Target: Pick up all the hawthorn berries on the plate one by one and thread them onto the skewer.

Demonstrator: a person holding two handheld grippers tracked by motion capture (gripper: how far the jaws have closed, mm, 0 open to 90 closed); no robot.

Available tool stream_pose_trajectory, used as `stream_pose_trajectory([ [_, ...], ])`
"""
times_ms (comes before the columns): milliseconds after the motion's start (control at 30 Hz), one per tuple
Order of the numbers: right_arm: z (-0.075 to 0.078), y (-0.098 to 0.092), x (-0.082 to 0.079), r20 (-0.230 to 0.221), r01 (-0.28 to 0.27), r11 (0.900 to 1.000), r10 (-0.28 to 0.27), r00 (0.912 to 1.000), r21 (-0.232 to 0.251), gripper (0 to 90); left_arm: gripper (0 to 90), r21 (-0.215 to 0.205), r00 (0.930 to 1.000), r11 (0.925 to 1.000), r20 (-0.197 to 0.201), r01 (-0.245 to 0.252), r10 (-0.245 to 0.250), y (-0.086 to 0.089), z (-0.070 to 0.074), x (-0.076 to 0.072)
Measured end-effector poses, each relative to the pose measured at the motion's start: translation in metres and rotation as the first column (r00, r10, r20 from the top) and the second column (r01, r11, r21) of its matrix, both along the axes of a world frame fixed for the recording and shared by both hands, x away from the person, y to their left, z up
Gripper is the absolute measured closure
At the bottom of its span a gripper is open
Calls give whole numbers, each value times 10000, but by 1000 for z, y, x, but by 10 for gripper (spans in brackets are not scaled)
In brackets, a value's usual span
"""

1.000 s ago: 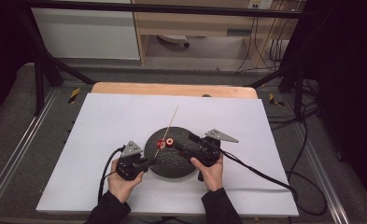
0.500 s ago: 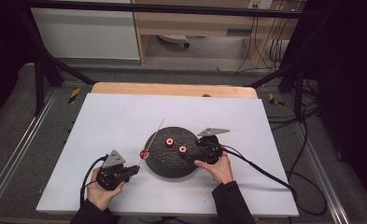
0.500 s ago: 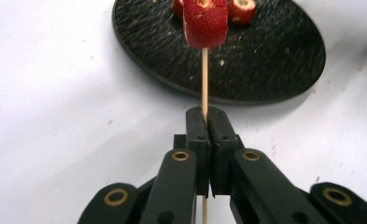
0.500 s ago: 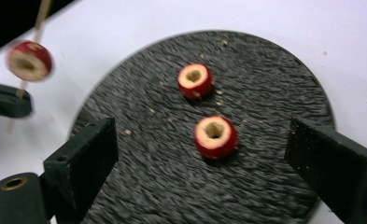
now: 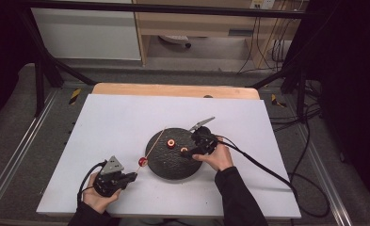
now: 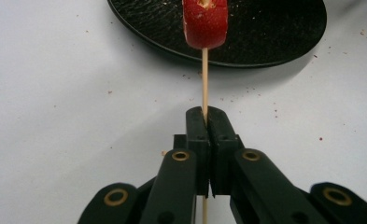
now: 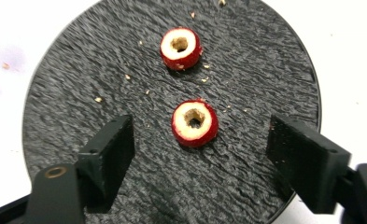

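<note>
My left tool is clamped on the skewer with one red fruit ring threaded, right tool apart around the nearer ring on the black plate, so next I probably pinch it.

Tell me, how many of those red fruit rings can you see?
3. One red ring is threaded on the skewer held in the left claw. Two lie on the black plate: one between the right claw's open jaws, another beyond it.
</note>
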State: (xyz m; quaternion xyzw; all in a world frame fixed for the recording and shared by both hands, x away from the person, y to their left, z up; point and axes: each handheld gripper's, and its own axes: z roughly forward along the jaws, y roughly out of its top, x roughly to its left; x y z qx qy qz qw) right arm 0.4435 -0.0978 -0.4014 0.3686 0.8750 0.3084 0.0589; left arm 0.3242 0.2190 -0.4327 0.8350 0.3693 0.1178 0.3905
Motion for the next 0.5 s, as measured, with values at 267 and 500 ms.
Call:
stream_pose_trajectory([
  [267, 1, 18, 12, -564, -276, 9973, 238, 9981, -687, 356, 885, 80, 9999, 9999, 7, -150, 150, 2, -1, 0],
  [500, -4, 28, 21, -961, -297, 9934, 191, 9952, -1104, 464, 885, 68, 9999, 9999, -34, -150, 150, 3, -1, 1],
])
